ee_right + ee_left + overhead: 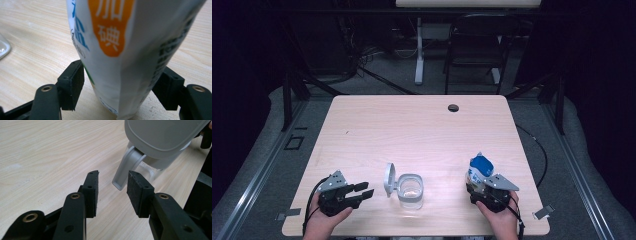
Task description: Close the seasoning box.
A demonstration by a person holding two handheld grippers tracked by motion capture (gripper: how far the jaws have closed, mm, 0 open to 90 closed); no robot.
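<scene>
Salt bag (pixel 120 50) stands clamped between right gripper's (pixel 120 87) wide jaws.

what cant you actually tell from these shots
- Right gripper view: whether both pads press the bag; the bag's bulge hides the right pad's face.
- Right gripper view: the bag's top is cut off by the upper edge, its print partly blurred.
- High view: whether the clear container holds anything; too small.
- Left gripper view: the container's body is hidden behind its raised grey lid.

Bag (pixel 130 50) reads "加碘".
</scene>
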